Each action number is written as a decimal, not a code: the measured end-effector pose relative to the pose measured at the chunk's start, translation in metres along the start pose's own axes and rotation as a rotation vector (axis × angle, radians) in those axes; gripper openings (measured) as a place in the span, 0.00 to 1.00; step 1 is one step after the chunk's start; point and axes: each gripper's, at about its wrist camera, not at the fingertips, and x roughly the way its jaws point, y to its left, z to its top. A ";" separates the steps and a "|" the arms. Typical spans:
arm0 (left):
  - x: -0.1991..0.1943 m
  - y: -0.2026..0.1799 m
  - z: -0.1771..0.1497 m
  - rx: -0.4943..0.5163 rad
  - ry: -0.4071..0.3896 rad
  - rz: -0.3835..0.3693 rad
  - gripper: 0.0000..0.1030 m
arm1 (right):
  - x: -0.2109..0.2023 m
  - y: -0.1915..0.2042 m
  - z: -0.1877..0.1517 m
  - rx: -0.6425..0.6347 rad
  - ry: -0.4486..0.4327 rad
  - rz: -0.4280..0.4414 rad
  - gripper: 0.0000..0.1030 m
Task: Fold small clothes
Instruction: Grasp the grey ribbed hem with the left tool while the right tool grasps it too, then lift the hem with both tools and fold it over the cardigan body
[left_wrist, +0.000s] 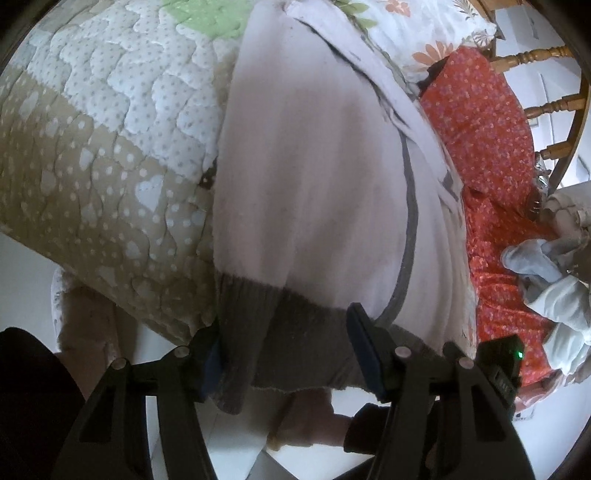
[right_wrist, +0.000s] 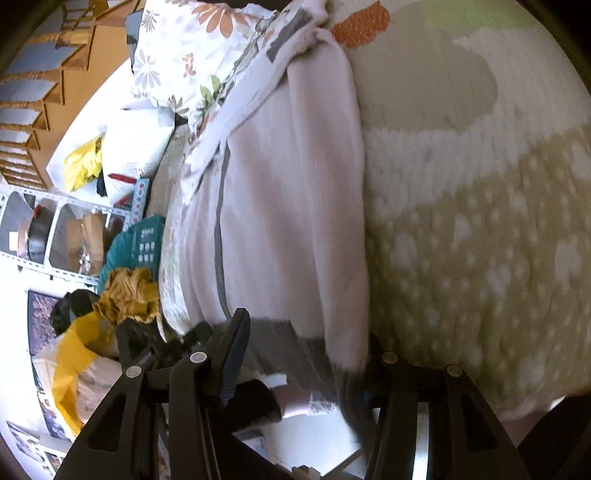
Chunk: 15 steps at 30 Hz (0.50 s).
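A quilt (left_wrist: 92, 177) with beige and white dotted patches covers the bed, and a pale pink sweater (left_wrist: 314, 177) with a grey ribbed hem (left_wrist: 295, 343) lies stretched along it, the hem hanging over the near edge above a white floor. Beside the sweater lie a red flowered cloth (left_wrist: 491, 155), a flowered pillow (right_wrist: 192, 70) and a small heap of pale clothes (left_wrist: 554, 291); a wooden chair (left_wrist: 543, 103) and shelves (right_wrist: 48, 236) crowd the room beyond. The left gripper (left_wrist: 286, 354) stands half open with its pads pressed on the bunched hem. The right gripper (right_wrist: 306, 365) is likewise half open, clamped on the hem's other end.
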 end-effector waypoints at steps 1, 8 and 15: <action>-0.001 0.000 -0.001 -0.003 -0.005 0.009 0.43 | 0.001 0.001 -0.002 -0.012 0.001 -0.017 0.51; -0.036 -0.005 -0.004 -0.021 -0.061 -0.039 0.09 | -0.008 0.017 -0.005 -0.090 -0.026 -0.108 0.11; -0.078 -0.049 0.066 0.039 -0.202 -0.074 0.09 | -0.042 0.093 0.042 -0.258 -0.145 -0.070 0.10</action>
